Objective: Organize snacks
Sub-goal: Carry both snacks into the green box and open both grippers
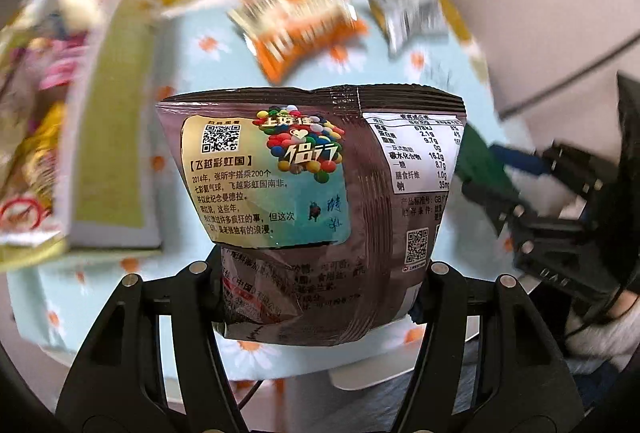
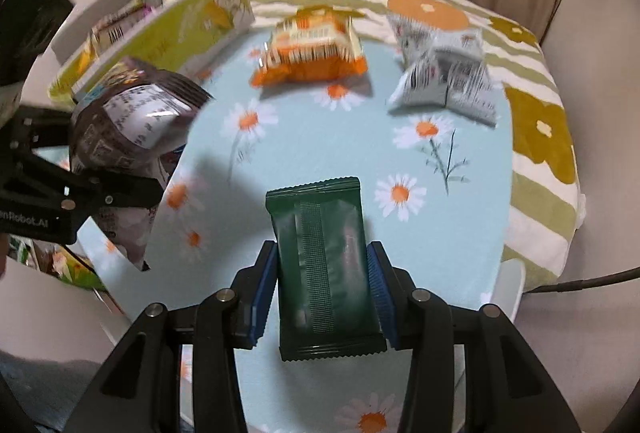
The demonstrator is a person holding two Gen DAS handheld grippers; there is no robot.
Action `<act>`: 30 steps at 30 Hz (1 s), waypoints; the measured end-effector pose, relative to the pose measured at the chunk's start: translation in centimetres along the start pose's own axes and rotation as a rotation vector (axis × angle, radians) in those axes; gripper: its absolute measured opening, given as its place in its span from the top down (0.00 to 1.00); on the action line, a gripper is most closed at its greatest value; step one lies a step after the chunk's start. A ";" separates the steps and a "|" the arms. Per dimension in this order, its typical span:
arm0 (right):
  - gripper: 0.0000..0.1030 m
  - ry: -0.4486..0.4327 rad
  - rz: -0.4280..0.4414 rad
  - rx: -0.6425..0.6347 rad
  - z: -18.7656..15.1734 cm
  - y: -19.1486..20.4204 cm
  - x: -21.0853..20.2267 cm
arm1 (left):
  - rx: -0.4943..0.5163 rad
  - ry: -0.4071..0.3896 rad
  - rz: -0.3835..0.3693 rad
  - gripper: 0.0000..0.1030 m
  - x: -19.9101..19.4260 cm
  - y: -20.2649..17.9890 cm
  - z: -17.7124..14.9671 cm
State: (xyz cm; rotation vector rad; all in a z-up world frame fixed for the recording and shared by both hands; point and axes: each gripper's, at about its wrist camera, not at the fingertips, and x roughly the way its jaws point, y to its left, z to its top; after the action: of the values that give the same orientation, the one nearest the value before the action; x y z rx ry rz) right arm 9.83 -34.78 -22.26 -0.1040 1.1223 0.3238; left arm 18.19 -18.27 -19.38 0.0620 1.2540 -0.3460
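While the left gripper point(image 1: 320, 297) pinches the brown candy bag point(image 1: 316, 193) by its bottom edge and the right gripper point(image 2: 322, 293) clamps the green packet point(image 2: 326, 273), both above the near table point(image 2: 304, 137), either could slip (2 smooth wrappers) short of the far-left box point(image 2: 192, 29).

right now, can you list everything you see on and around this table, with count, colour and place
brown foil snack bag: 1, brown, held off the table in the left gripper
dark green flat wrapper: 1, green, in the right gripper
orange-and-white snack pack: 1, far middle of the table
white-grey printed packets: apparently 2, far right
yellow-green cardboard box: 1, far left, holding snacks
daisy-print blue tablecloth: 1, over the table
left gripper: 1, black, shut on the bag
right gripper: 1, black with blue pads, shut on the wrapper
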 end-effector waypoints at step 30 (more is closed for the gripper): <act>0.60 -0.274 0.160 -0.015 17.4 16.7 -6.6 | -0.238 -0.267 0.074 0.43 -12.9 20.1 2.1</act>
State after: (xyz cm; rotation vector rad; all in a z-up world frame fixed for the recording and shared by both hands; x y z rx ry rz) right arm 17.19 -16.07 -7.47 0.0172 0.8584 0.4742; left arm 22.51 3.14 -9.47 -0.1373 1.0175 -0.1331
